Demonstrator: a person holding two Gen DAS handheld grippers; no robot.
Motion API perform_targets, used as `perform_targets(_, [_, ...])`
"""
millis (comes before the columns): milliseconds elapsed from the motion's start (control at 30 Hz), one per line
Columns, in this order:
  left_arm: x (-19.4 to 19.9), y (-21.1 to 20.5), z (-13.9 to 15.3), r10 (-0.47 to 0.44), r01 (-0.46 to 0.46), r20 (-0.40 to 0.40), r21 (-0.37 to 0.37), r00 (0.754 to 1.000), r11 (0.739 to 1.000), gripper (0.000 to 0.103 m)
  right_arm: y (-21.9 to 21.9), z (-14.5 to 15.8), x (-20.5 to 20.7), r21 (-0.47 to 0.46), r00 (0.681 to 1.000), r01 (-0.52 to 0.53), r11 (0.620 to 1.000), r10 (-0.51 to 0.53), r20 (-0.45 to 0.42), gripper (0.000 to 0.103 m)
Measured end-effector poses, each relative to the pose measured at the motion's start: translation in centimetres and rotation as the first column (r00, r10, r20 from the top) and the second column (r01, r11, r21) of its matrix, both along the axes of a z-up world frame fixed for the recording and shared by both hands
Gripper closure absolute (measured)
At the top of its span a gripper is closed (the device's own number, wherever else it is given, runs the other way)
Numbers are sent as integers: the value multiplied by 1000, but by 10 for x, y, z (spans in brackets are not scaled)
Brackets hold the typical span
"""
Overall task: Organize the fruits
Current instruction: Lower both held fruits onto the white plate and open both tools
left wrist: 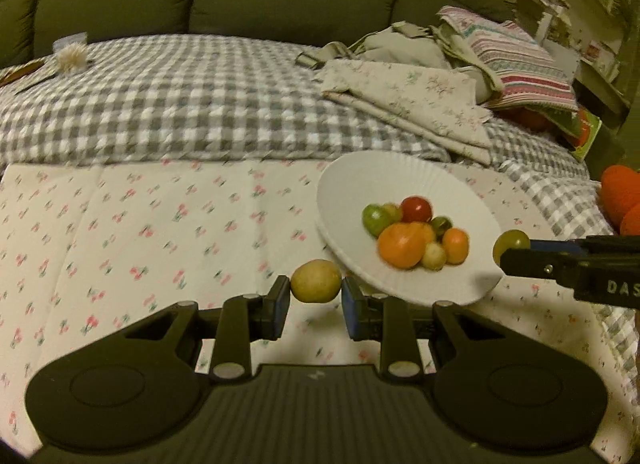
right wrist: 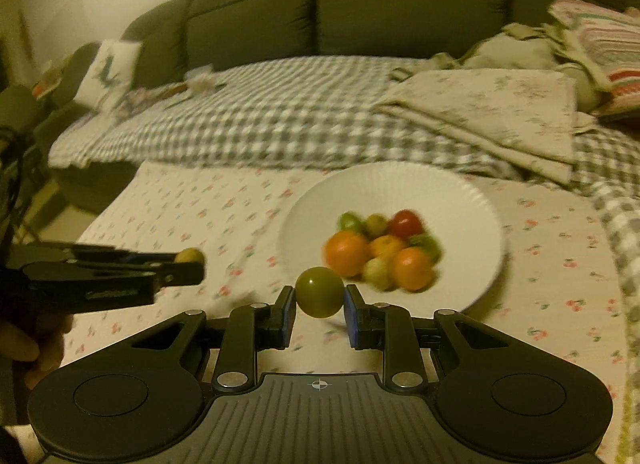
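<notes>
Now both grippers carry fruit toward the plate: the left gripper pinches a yellow fruit just short of the rim, and the right gripper clamps a green tomato at the near edge. Next, I judge, each must clear the rim and let go gently onto the pile, which looks crowded though blurred. Folded cloths lie behind, well clear.
</notes>
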State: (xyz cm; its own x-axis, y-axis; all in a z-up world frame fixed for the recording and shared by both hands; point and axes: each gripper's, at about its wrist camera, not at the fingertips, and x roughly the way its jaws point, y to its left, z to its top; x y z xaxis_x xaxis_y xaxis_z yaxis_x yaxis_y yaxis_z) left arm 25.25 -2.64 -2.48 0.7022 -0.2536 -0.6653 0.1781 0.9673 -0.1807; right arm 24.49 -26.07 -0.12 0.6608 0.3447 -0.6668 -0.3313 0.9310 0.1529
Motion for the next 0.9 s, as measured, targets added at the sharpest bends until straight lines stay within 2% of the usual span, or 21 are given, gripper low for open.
perform_targets(133, [17,-16,1,-39,39,26,12,999,999,77,-22,-2,14,4,997,79,997,-79,-7,78])
perform_targets(367, [47,-33,-11,-63,63,0,7,998,998,77,-54,-16,37,28,981,185,982,-184,-58,78])
perform_targets(467, [57,-35,-14,-66,66,-9,-12,998,998,77,-61,-21,44,35,978,199,979,-196,-74,78])
perform_targets(900, [82,-40,-27,-99,99,-14,-6,995,995,77,-55,-41,71,23,976,194,981,-190,-104,78])
